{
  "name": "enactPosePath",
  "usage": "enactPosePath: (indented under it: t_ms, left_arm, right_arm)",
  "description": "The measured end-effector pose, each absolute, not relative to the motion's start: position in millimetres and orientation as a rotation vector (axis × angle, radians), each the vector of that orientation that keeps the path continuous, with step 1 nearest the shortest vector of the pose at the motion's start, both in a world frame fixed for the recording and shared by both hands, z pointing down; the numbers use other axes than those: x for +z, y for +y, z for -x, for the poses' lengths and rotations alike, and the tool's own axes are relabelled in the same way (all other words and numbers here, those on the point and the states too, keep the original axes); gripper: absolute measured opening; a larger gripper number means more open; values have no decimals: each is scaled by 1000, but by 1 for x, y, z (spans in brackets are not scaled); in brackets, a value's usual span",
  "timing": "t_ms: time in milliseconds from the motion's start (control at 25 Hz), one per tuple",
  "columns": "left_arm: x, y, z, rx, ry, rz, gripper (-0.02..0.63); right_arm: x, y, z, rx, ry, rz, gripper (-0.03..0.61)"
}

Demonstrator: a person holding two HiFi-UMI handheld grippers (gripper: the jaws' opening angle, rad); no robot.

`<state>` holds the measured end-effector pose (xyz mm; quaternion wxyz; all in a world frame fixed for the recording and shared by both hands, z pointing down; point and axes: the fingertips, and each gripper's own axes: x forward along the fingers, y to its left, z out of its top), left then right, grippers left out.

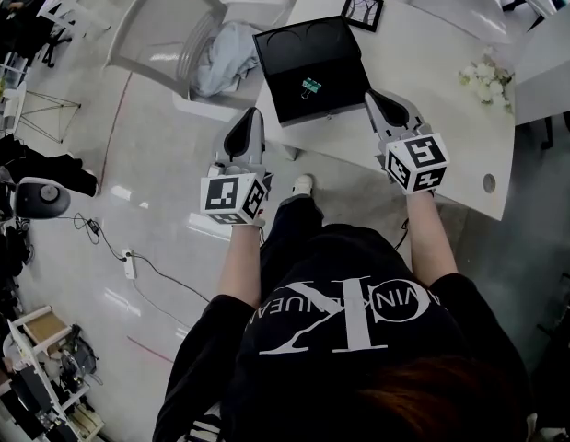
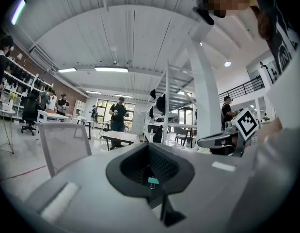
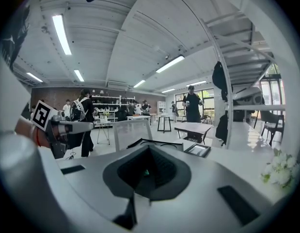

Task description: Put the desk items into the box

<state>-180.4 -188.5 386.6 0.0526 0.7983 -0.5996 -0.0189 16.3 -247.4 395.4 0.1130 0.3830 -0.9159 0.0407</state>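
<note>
On the white tabletop (image 1: 432, 63) sits the flat black open box (image 1: 294, 49), and a small teal metal binder clip (image 1: 310, 87) already lies inside it. I think the clip is light, hard and a bit slippery, so its wire loops look best to pinch. Behind the box lies a small black picture frame (image 1: 363, 9). It looks stiff and breakable, so take it by an edge. The left hand-held gripper (image 1: 253, 113) and right hand-held gripper (image 1: 371, 96) sit beside the box, jaws together, holding nothing. Only the head view shows the whole box from above. The right gripper view shows soft white flowers (image 3: 279, 171), but the left gripper view does not.
</note>
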Motion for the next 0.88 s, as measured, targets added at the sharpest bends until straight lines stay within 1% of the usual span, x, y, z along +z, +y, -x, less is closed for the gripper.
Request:
enactPosePath:
  t_ms: [880]
  left_arm:
    - [373,-164,178,-89,-1866,-2443,9]
  right_arm:
    - [378,-223,-27,68,-2740,-1178,14]
